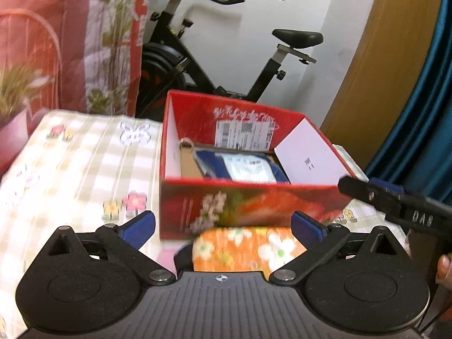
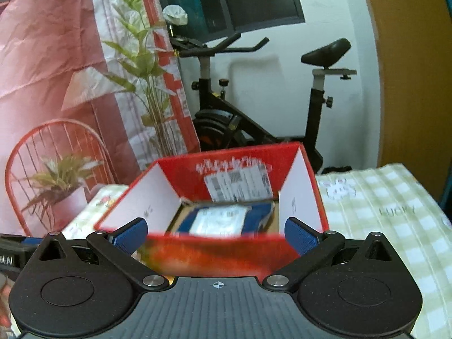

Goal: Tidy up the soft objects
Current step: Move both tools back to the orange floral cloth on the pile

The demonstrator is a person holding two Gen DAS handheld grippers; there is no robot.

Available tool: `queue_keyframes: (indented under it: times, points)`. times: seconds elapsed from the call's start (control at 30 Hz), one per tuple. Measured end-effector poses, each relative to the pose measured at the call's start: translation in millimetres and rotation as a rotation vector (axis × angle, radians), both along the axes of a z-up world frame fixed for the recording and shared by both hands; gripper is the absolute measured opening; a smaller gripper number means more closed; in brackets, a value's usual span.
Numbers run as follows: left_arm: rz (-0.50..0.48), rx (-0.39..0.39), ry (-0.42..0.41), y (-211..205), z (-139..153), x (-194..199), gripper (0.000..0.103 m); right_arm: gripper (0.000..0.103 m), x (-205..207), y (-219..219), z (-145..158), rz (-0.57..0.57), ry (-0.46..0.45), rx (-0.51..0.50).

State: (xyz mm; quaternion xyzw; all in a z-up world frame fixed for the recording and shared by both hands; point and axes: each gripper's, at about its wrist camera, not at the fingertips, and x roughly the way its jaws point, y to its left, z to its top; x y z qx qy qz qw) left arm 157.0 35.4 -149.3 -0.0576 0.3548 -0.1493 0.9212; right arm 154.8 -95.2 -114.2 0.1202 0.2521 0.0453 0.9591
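The counter [image 1: 70, 163] is covered with a pale checked cloth printed with small flowers. It carries all task items.

The red box [image 1: 245, 197] stands open on the counter, directly ahead of both grippers. Its inner side walls are white, and a shipping label is fixed to the far inner wall. A blue-and-white packet [image 1: 245, 168] lies flat on the box floor. Judgement: this packet counts as one item already stored.

The orange floral cloth [image 1: 243, 247] lies on the counter outside the box, just beside its near wall. It appears folded or rolled into a compact bundle; motion blur hides the detail. It is seen only in the left wrist view. Judgement: this item remains to be placed in the box, so the task is part done.

The left gripper [image 1: 223, 226] is positioned over the orange floral cloth. Its blue-padded fingers [image 1: 138, 224] are spread to full width, one on each side of the bundle, with no contact visible. Nothing is held.

The right gripper [image 2: 216, 234] faces the open top of the box. Its fingers [image 2: 131, 234] are also spread wide and hold nothing. In the left wrist view it appears at the right edge, near the box corner.

No further soft items are visible on the counter.
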Motion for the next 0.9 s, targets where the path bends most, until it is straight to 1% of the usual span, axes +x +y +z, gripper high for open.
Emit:
queue_keyframes:
  times: [0.13, 0.2, 0.27, 0.4, 0.5, 0.6, 0.7, 0.77, 0.83, 0.9]
  points:
    - [0.02, -0.031, 0.024, 2.2, -16.1, -14.0, 0.103, 0.103, -16.8, 4.6, -21.8, 0.022, 0.068, 0.021]
    - [0.022, -0.041, 0.035, -0.1, -24.4, -18.8, 0.103, 0.103, -26.5, 11.1, -32.5, 0.003, 0.078, -0.031]
    - [0.033, -0.02, 0.025, -4.5, -31.8, -24.2, 0.103, 0.103, -33.3, 15.6, -43.0, 0.005, 0.094, -0.052]
    - [0.035, 0.011, 0.025, -11.8, -46.0, -31.7, 0.102, 0.103, -43.2, 16.9, -62.7, 0.018, 0.116, -0.009]
    - [0.025, 0.037, 0.027, -16.4, -53.6, -33.5, 0.102, 0.102, -47.0, 20.9, -70.7, 0.028, 0.108, -0.049]
    - [0.026, 0.047, 0.021, -15.3, -58.6, -36.9, 0.1, 0.096, -45.6, 20.2, -76.6, 0.042, 0.12, -0.05]
    - [0.029, 0.037, 0.017, -12.6, -62.4, -36.9, 0.092, 0.089, -42.8, 17.5, -82.3, 0.052, 0.14, -0.027]
    - [0.035, 0.039, 0.018, -12.0, -64.3, -38.2, 0.088, 0.083, -42.3, 16.5, -84.7, 0.06, 0.144, -0.012]
    - [0.039, 0.025, 0.023, -9.9, -65.0, -37.5, 0.083, 0.081, -41.9, 16.6, -85.8, 0.068, 0.146, -0.005]
    - [0.041, 0.008, 0.031, -7.2, -65.9, -36.3, 0.08, 0.08, -42.2, 16.8, -87.2, 0.074, 0.149, -0.004]
